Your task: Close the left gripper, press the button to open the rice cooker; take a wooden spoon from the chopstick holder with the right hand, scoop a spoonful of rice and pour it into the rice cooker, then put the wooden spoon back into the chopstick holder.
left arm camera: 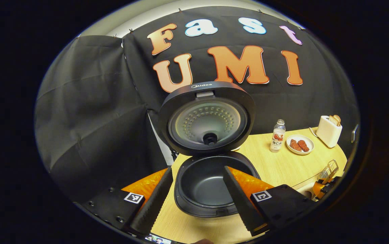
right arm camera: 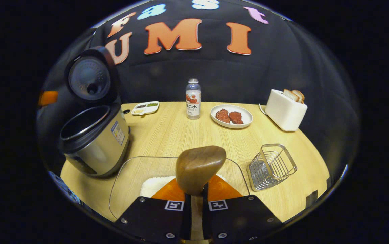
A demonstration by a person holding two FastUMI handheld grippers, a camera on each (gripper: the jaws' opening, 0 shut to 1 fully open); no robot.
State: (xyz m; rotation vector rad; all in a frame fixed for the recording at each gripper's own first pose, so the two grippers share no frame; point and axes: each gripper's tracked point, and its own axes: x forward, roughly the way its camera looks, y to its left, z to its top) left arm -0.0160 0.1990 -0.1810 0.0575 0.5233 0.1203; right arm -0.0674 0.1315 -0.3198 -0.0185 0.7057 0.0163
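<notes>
Already the rice cooker (right arm camera: 94, 135) stands open at the left end of the tabletop (right arm camera: 167, 132), its lid (left arm camera: 207, 118) raised upright and its dark inner pot (left arm camera: 208, 184) bare. Seen from the left gripper view, the left gripper (left arm camera: 194, 200) hangs just in front of the pot with its fingers spread wide, holding nothing. In the right gripper view, the right gripper (right arm camera: 194, 203) is clamped narrowly on the handle of the wooden spoon (right arm camera: 199, 167), whose bowl points forward and sits above a clear container (right arm camera: 123, 179) with white rice (right arm camera: 155, 184) lying in it. Just to the right of that container stands the wire chopstick holder (right arm camera: 272, 166), tilted a little as the lens shows it. Farther back on the tabletop, near the wall, a small divided dish (right arm camera: 145, 107) lies behind the cooker, a clear bottle (right arm camera: 193, 99) stands upright near the middle, a white plate (right arm camera: 247, 118) with two reddish pieces rests beside it, and a white toaster (right arm camera: 284, 110) with bread slices in its slots sits at the right.
</notes>
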